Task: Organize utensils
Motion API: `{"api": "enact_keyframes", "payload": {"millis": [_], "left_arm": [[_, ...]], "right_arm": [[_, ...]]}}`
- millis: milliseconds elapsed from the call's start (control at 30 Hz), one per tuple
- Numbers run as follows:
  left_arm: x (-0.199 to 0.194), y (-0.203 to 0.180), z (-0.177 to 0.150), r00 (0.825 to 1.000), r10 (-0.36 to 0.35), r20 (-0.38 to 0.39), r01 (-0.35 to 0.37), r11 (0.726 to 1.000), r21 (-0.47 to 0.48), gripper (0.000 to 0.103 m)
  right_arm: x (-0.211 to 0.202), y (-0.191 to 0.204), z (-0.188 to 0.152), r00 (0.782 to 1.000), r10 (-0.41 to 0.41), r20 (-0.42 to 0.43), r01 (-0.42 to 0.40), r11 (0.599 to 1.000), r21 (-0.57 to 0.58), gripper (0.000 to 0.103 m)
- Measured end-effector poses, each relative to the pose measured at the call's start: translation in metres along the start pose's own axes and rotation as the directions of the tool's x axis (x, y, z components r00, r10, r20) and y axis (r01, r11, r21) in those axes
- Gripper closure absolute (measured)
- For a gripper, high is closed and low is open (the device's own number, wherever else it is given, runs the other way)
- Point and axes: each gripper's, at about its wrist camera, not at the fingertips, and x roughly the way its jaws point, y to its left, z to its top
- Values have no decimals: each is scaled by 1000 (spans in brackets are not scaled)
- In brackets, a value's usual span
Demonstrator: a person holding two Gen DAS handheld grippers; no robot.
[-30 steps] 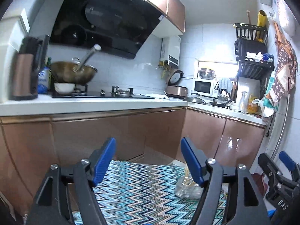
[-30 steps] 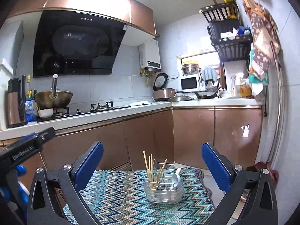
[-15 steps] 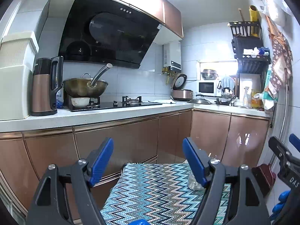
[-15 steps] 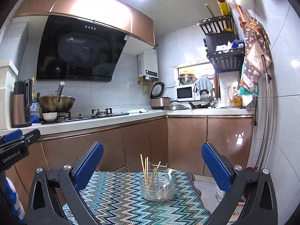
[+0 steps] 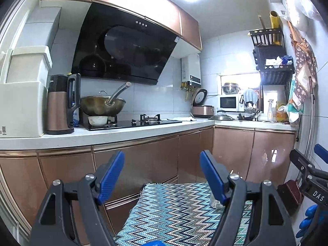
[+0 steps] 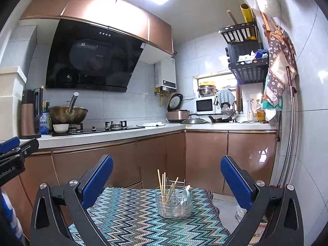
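A wire utensil holder (image 6: 174, 206) stands on the zigzag cloth (image 6: 131, 221) of a small table. Several wooden chopsticks (image 6: 163, 184) and a white spoon (image 6: 186, 192) stand in it. My right gripper (image 6: 167, 176) is open and empty, held back from and above the holder. My left gripper (image 5: 162, 174) is open and empty over the same cloth (image 5: 174, 211). In the left wrist view the holder (image 5: 215, 199) is mostly hidden behind the right finger. The right gripper's body (image 5: 307, 174) shows at that view's right edge.
Copper-coloured cabinets (image 6: 155, 160) and a white counter (image 6: 102, 135) run behind the table. On the counter are a wok (image 6: 68, 113), a kettle (image 6: 30, 114) and a rice cooker (image 6: 177, 112). A tiled wall with a metal pole (image 6: 291, 143) is at the right.
Both grippers have drawn back and tilted up. The holder and the table look smaller and lower in the views. Both stayed open.
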Motion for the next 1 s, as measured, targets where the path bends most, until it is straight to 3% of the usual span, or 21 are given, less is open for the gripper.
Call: {"api": "enact_keyframes", "payload": {"millis": [1000], "left_arm": [[-20,19,0,999,36,26,-35,999,-8,28]], "right_arm": [[-15,13,0,1000,16,-1,-16,999,-28,0]]}}
